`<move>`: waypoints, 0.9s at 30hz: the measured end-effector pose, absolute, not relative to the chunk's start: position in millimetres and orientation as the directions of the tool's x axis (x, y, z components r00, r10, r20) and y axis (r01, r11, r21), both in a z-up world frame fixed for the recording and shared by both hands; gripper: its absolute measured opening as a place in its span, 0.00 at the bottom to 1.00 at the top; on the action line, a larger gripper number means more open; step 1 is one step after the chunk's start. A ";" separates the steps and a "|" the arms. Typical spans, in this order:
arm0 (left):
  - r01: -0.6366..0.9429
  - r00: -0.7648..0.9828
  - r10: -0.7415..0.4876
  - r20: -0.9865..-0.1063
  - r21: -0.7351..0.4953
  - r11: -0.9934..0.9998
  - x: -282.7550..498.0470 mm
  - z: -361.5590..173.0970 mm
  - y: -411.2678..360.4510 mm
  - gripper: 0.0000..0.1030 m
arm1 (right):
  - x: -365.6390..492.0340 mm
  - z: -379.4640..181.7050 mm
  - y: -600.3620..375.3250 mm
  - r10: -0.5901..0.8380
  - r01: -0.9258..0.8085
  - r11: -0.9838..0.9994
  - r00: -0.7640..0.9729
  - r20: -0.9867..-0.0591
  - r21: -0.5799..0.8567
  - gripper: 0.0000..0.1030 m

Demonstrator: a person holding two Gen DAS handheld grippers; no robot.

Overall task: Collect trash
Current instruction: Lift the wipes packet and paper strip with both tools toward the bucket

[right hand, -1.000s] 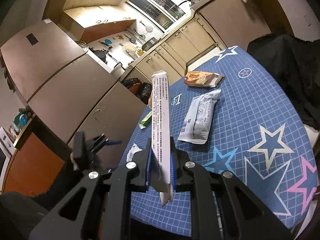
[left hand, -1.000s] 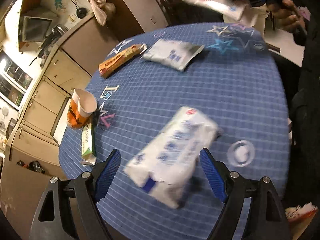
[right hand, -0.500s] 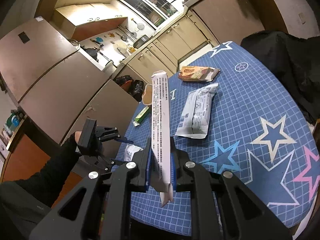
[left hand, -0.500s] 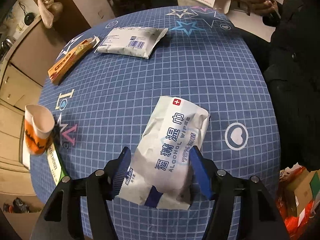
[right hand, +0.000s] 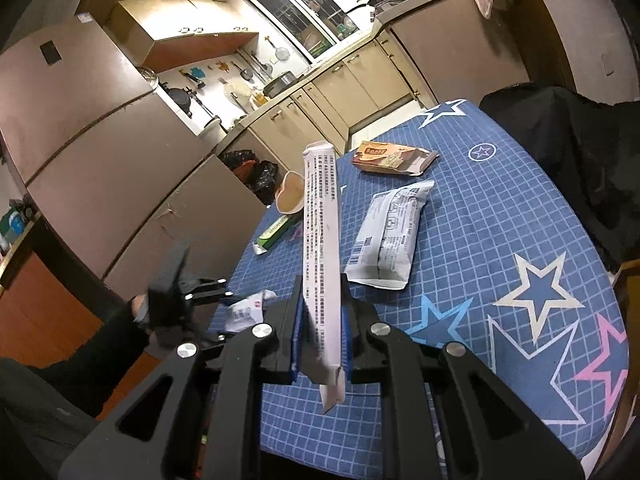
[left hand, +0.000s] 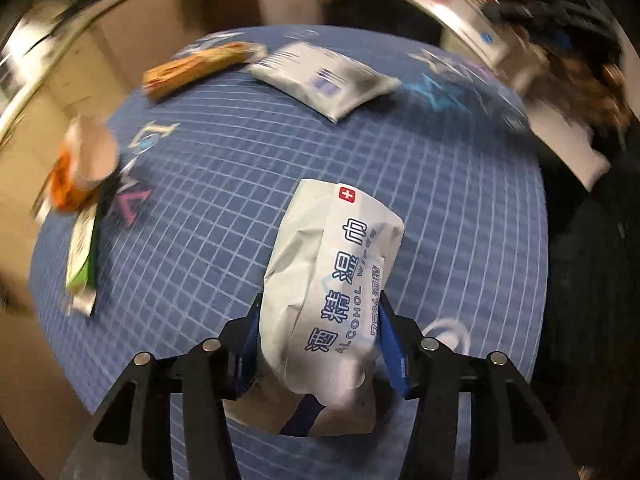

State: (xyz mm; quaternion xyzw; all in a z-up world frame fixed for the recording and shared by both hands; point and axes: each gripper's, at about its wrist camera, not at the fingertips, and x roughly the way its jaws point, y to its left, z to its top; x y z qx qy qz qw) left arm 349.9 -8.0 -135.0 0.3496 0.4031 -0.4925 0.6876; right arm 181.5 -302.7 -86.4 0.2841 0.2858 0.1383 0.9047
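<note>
A white alcohol wipes pack [left hand: 332,280] lies on the blue checked tablecloth [left hand: 224,184], close to the near edge. My left gripper [left hand: 320,344] points down over it and its jaws are closing, the blue pads touching both sides of the pack. The right wrist view shows that gripper [right hand: 224,300] at the table's left edge with the pack [right hand: 244,312] between its jaws. My right gripper [right hand: 322,340] is shut on a flat white printed packet [right hand: 320,216], held on edge above the table; the left wrist view shows this packet [left hand: 448,4] at top right.
On the table lie a grey-white pouch [right hand: 386,236], an orange snack wrapper [right hand: 392,158], a paper cup [right hand: 290,194] and a green packet [right hand: 276,232]. A black-draped chair [right hand: 560,152] stands at the table's right. A fridge and kitchen cabinets stand to the left and behind.
My left gripper has come down over the wipes pack and its jaws have narrowed from wide apart to touching its sides. The right gripper keeps its packet and has hardly moved.
</note>
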 end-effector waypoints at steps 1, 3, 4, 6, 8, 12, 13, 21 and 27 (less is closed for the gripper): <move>0.945 0.223 -0.406 -0.886 0.095 0.312 342.3 -132.7 -7.2 0.52 | 181.8 -87.7 -302.3 0.407 -0.086 0.806 0.798 -0.444 0.586 0.13; 0.903 0.288 -0.416 -0.863 0.100 0.418 329.2 -127.6 -9.0 0.51 | 181.9 -90.8 -301.3 0.388 -0.076 0.824 0.798 -0.460 0.562 0.13; 0.872 0.320 -0.408 -0.855 0.098 0.480 325.9 -125.9 -10.9 0.50 | 181.7 -92.6 -300.1 0.377 -0.070 0.833 0.798 -0.470 0.550 0.13; 0.791 0.400 -0.385 -0.832 0.101 0.603 321.2 -118.7 -12.9 0.49 | 180.2 -95.8 -298.7 0.359 -0.063 0.849 0.797 -0.485 0.525 0.13; 0.727 0.452 -0.369 -0.812 0.095 0.680 313.2 -113.3 -15.8 0.47 | 177.8 -98.7 -298.2 0.353 -0.060 0.856 0.795 -0.494 0.514 0.13; 0.617 0.562 -0.352 -0.749 0.096 0.781 295.6 -96.6 -31.5 0.47 | 170.0 -97.0 -299.2 0.331 -0.062 0.874 0.803 -0.496 0.482 0.13; 0.595 0.581 -0.346 -0.737 0.094 0.798 292.5 -93.7 -36.4 0.47 | 167.6 -95.4 -299.1 0.325 -0.065 0.879 0.806 -0.495 0.472 0.13; 0.475 0.739 -0.312 -0.598 0.133 0.870 269.7 -70.1 -78.1 0.47 | 142.2 -84.6 -300.2 0.232 -0.046 0.932 0.839 -0.493 0.360 0.13; 0.425 0.798 -0.304 -0.520 0.129 0.896 260.4 -51.5 -101.8 0.47 | 127.5 -79.1 -306.3 0.187 -0.023 0.945 0.857 -0.480 0.326 0.13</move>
